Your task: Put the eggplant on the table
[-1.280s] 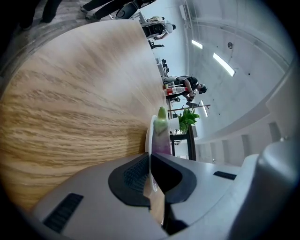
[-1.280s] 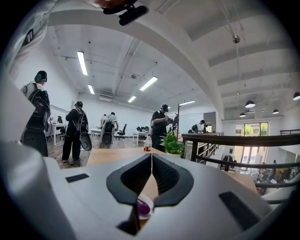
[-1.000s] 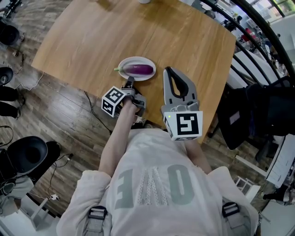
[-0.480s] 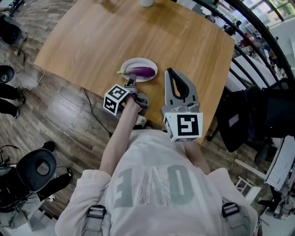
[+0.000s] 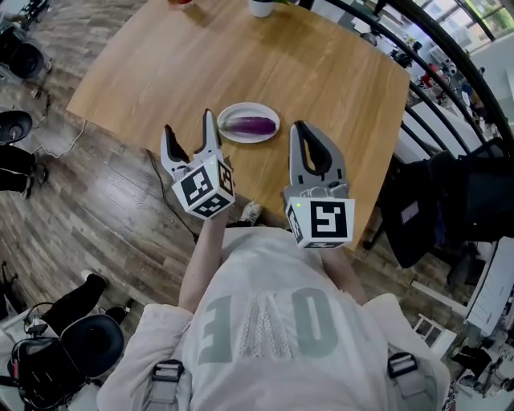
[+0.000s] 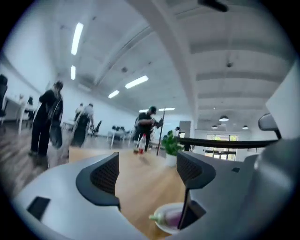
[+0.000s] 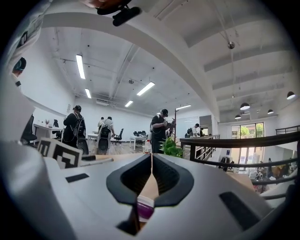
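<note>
A purple eggplant [image 5: 250, 124] lies on a small white plate [image 5: 228, 111] near the front edge of the wooden table [image 5: 321, 72]. My left gripper [image 5: 189, 139] is raised in front of the plate's left side. Its jaws are opening, with nothing between them. In the left gripper view, the left gripper [image 6: 147, 171] frames bare tabletop, with the eggplant [image 6: 171, 218] and plate [image 6: 161, 226] low on the right. My right gripper [image 5: 299, 128] is shut and empty, just right of the plate. In the right gripper view, the right gripper [image 7: 151, 160] shows the eggplant [image 7: 144, 209] through the slit below its tips.
A white cup [image 5: 261, 6] and a red item [image 5: 181, 2] stand at the table's far edge. A potted plant [image 6: 171, 145] and a bottle [image 6: 140, 146] are on the far side. A black railing [image 5: 450, 64] and a dark chair [image 5: 450, 193] are to the right. People stand in the background.
My left gripper has lifted from low at the plate's near edge, rolled, and gone from shut to open. The right gripper has stayed in place.
</note>
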{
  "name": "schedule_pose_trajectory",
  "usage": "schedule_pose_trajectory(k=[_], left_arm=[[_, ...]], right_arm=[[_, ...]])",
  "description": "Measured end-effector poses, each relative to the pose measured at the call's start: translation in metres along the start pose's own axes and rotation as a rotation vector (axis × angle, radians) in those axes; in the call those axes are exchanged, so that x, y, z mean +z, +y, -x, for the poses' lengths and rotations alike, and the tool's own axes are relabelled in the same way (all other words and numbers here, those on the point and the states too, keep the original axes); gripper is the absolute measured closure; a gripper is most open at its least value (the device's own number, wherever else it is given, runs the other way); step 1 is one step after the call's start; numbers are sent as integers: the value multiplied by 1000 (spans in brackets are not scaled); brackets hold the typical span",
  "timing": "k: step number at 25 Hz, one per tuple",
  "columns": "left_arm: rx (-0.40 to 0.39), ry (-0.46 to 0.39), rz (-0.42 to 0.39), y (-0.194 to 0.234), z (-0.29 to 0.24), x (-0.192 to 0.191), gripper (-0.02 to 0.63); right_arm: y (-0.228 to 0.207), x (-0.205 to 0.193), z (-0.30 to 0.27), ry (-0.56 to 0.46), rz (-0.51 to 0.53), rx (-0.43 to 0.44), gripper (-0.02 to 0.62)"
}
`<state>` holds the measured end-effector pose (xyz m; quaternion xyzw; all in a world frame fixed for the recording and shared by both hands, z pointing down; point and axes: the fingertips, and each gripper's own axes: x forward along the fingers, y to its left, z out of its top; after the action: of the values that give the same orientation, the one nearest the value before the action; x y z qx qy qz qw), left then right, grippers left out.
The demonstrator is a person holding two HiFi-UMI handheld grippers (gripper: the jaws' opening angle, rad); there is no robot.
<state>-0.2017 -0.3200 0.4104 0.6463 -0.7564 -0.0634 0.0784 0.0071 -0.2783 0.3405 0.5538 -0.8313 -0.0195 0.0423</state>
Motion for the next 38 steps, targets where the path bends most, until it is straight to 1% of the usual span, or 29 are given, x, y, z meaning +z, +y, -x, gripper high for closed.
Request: schedule_pose_trajectory(k=[1,2,4,7,8,9,10,11,13,14,15,17,19,21,23,26,30,35,38], left_arm=[[-31,-91,-79,-6,4,30,238],[-60,-165,-124,-11,9,56,239],[-118,-275,-160,-22,20,94,239],[-226,-407,-213,-41,41,137,239],[-269,-440,-233,-49,48,148,241],[-300,-450,-255,-56,54,154,241],[-319,-448,-279,-61,59,158,246],[-332,-451,-301,-65,63,162,276],[-367,-477,-336,-76,72,170,423],[-389,-482,-345,-81,74,173,529],[-414,-476,-345,-88,75,174,598],[-462,-444,-331,-101,77,170,598],[-500,-416,-322,-113,81,163,598],[-538,-394,-342,-123,85,156,598],[-561,-364,-382,-130,85,150,598],[-553,-331,-415,-124,79,148,598],[-551,-319,-402,-111,71,151,598],[-555,-323,-424,-123,91,145,598],[-552,-329,-418,-117,94,146,598]], right_arm=[[0,1,-1,-2,-10,-5,572],[0,2,-1,-5,-18,-9,572],[-1,6,-3,-17,-31,-11,572],[4,19,-2,-57,-50,2,572],[7,25,-2,-74,-54,13,572],[11,31,-2,-91,-55,27,572],[15,37,-2,-108,-51,41,572],[19,43,-2,-123,-45,52,572],[24,53,-2,-150,-46,62,572],[25,57,-2,-162,-55,62,572],[25,60,-1,-171,-66,59,572],[24,62,-1,-174,-80,50,572],[25,60,0,-160,-69,44,575],[27,57,2,-145,-47,44,577],[29,56,3,-139,-43,52,577],[35,57,2,-142,-47,67,577],[46,61,-6,-146,-49,89,577],[38,55,13,-142,-63,102,577],[43,53,14,-140,-90,127,577]])
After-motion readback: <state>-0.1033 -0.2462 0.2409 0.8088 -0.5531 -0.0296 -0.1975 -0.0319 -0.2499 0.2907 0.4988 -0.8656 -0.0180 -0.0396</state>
